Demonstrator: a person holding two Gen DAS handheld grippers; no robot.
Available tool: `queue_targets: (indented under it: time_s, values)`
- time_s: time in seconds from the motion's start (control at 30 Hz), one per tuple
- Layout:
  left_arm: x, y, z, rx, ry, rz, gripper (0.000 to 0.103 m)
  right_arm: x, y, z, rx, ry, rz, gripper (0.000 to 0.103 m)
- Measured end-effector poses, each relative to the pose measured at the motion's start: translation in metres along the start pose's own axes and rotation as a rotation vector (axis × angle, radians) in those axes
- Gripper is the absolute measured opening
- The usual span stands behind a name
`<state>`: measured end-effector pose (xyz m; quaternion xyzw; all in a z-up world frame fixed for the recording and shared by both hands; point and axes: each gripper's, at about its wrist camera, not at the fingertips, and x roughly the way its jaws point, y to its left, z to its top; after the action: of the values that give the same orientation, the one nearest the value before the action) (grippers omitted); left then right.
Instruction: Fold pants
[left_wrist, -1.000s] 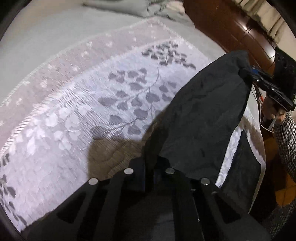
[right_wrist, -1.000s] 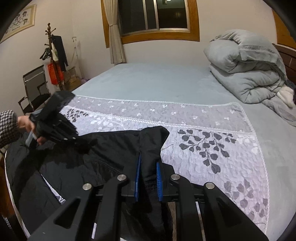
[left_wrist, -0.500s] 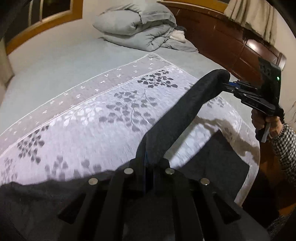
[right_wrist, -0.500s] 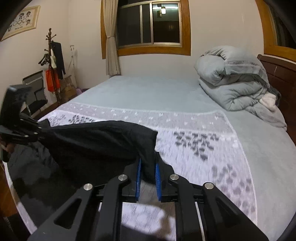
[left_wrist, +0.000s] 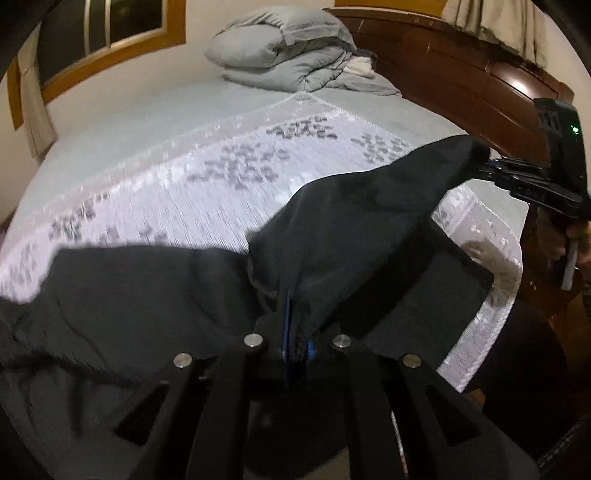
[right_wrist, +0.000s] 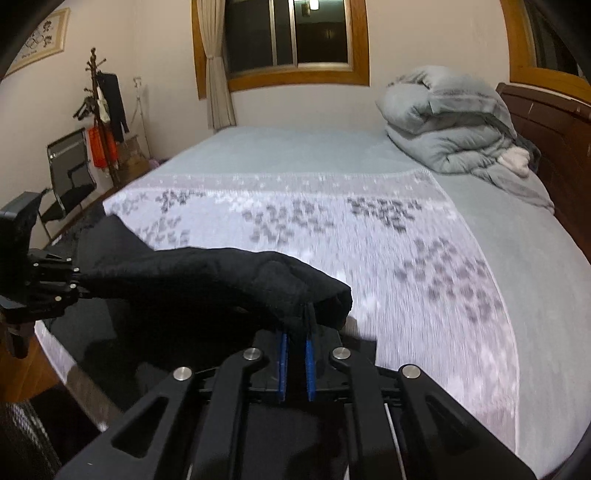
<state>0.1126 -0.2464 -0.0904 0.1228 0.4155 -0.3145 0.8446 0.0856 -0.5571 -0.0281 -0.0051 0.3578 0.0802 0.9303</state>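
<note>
Over patterned bedspread, black pants stretched, both claws clamped.

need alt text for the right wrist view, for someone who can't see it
The right tool is shut on a bunched edge of black pants, which stretch left to the left tool, also clamped on the fabric. Behind lies a bed with a leaf-patterned cover, a folded grey duvet by the headboard, and a window.
</note>
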Motion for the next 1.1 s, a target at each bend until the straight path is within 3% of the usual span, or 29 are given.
queue_targets:
  time_s: [0.23, 0.5, 0.53, 0.57, 0.63, 0.67, 0.7, 0.73, 0.9, 1.03, 1.1]
  values:
    - [0.02, -0.033, -0.043, 0.089, 0.019, 0.067, 0.007, -0.005, 0.008, -0.044, -0.04, 0.117, -0.049, 0.007]
    - [0.046, -0.03, -0.07, 0.113, 0.043, 0.089, 0.01, 0.011, 0.024, -0.077, -0.098, 0.283, -0.055, 0.007]
    - [0.048, -0.029, -0.072, 0.113, 0.036, 0.087, 0.011, 0.01, 0.024, -0.079, -0.095, 0.291, -0.061, 0.012]
    - [0.049, -0.028, -0.073, 0.112, 0.032, 0.084, 0.015, 0.01, 0.023, -0.08, -0.087, 0.308, -0.072, 0.031]
    - [0.048, -0.026, -0.073, 0.098, 0.02, 0.065, 0.032, 0.004, 0.023, -0.081, -0.09, 0.303, -0.101, 0.057]
    - [0.047, -0.027, -0.073, 0.095, 0.014, 0.049, 0.056, -0.001, 0.023, -0.08, -0.095, 0.299, -0.104, 0.056]
    - [0.045, -0.027, -0.072, 0.098, 0.009, 0.043, 0.087, -0.008, 0.022, -0.079, -0.094, 0.307, -0.102, 0.056]
    - [0.039, -0.03, -0.074, 0.106, -0.012, 0.047, 0.092, -0.013, 0.021, -0.078, -0.089, 0.313, -0.113, 0.057]
    - [-0.004, -0.038, -0.075, 0.187, -0.138, 0.05, 0.091, -0.05, 0.013, -0.057, -0.047, 0.259, -0.194, 0.062]
    - [-0.037, -0.007, -0.069, 0.101, -0.157, 0.067, 0.092, -0.064, 0.039, -0.01, -0.007, 0.1, -0.063, 0.067]
    - [-0.048, 0.017, -0.067, 0.029, -0.146, 0.092, 0.092, -0.049, 0.072, 0.023, -0.046, 0.04, 0.079, 0.069]
